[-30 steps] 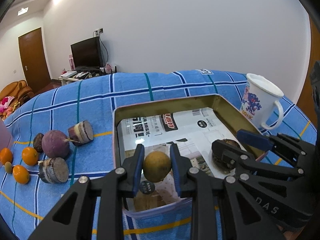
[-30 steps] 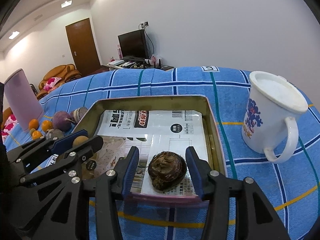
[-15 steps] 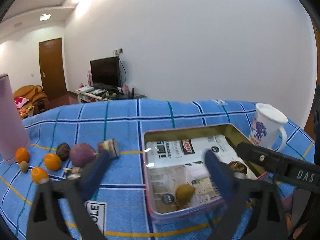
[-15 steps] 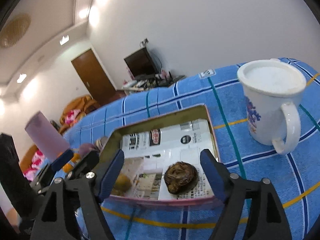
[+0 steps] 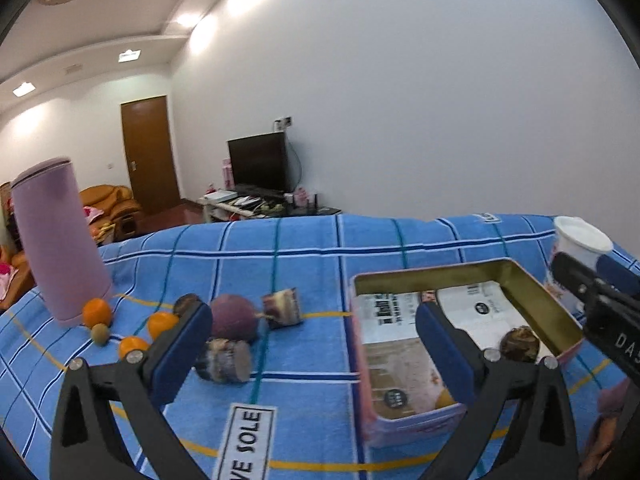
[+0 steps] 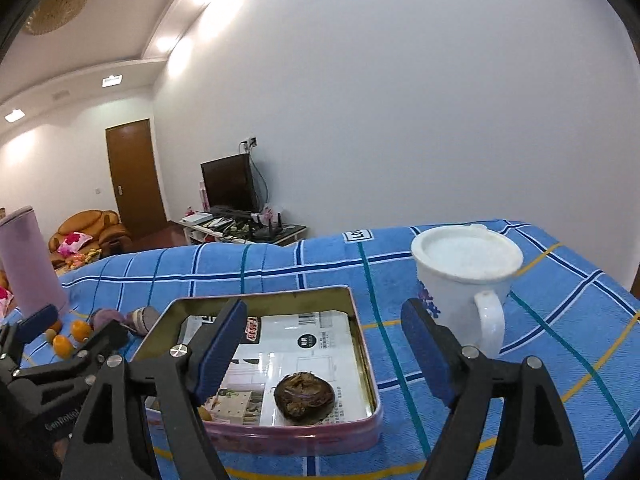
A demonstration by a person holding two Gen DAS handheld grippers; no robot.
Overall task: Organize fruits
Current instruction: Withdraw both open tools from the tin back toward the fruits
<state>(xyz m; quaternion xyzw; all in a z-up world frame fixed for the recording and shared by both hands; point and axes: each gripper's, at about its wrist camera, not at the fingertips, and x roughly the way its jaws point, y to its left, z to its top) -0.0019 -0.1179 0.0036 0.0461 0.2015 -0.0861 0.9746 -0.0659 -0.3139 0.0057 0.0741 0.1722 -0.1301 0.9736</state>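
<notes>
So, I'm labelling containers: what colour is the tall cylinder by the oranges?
Pale lilac-pink tall cylinder, clearest in the left wrist view.

I see a bright blue cloth over the surface, checked with dark blue, white, teal and yellow lines, and on it a tin with a gold inside and pink outer walls, lined with white printed paper. In the tin lie a dark brown wrinkled fruit and a yellow one. To the left I make out small orange fruits, a dull purple round one and a pale lilac cylinder; to the right stands a white mug with a blue print.
</notes>
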